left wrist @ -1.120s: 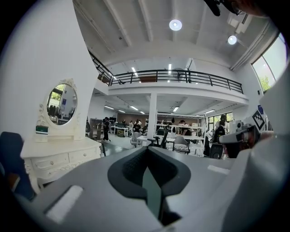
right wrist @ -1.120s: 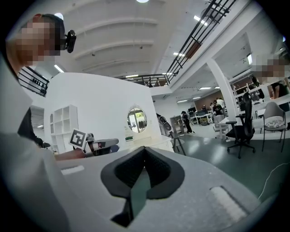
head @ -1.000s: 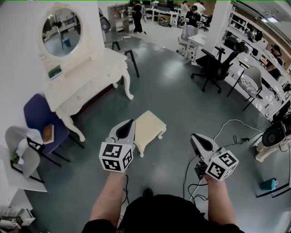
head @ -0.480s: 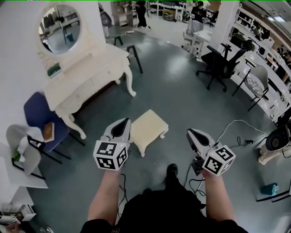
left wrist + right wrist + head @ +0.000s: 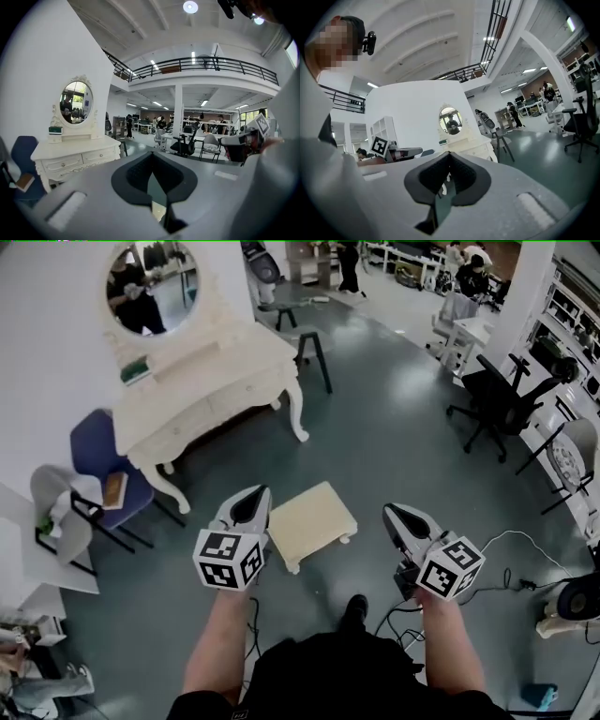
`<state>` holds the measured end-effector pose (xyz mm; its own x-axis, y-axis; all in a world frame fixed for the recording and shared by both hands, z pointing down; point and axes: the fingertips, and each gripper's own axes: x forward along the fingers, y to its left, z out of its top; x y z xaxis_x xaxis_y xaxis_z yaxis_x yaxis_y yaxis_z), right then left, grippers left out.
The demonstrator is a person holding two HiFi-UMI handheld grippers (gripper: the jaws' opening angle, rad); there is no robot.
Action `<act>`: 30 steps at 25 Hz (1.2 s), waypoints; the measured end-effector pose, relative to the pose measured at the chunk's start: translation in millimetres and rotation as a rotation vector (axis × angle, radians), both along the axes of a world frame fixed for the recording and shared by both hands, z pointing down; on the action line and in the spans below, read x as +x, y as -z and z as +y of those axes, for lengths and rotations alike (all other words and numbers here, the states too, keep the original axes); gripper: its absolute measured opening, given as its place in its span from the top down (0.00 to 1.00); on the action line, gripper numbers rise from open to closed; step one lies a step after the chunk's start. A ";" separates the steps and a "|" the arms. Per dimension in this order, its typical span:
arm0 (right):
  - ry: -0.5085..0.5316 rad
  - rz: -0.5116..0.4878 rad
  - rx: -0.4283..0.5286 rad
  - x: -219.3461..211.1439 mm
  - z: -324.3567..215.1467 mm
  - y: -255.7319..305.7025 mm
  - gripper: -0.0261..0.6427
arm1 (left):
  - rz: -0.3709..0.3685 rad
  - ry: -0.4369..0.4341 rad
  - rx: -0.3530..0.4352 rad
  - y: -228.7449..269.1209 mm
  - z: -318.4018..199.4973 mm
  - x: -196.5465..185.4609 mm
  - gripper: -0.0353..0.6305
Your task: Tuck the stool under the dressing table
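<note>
Underfoot, grey-green floor [image 5: 394, 427]; cream stool [image 5: 311, 519] near dressing table [image 5: 202, 381].

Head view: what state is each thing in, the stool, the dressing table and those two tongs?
dressing table: upright against the wall, drawers shut.
stool: upright on the open floor, apart from the dressing table, not tucked under.
left tongs: shut, holding nothing.
right tongs: shut, holding nothing.

Bare floor [image 5: 262, 465] lies open between the stool [image 5: 312, 524] and the dressing table [image 5: 211, 381]; a blue chair [image 5: 94, 442] crowds its left end, black metal legs [image 5: 320, 362] stand by its right.
</note>
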<state>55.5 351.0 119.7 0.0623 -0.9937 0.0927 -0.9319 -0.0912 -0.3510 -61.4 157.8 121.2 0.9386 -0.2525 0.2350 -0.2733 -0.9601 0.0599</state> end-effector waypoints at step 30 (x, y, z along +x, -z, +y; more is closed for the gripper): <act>0.325 -0.002 -0.184 79.3 -107.4 -56.9 0.95 | -0.017 0.296 -0.098 -50.6 -64.5 22.7 0.92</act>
<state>134.7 243.7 176.6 -0.2542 -0.9284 0.2710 -0.9218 0.1478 -0.3584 -38.6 93.3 171.8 0.8236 -0.4894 0.2867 -0.5416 -0.8286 0.1414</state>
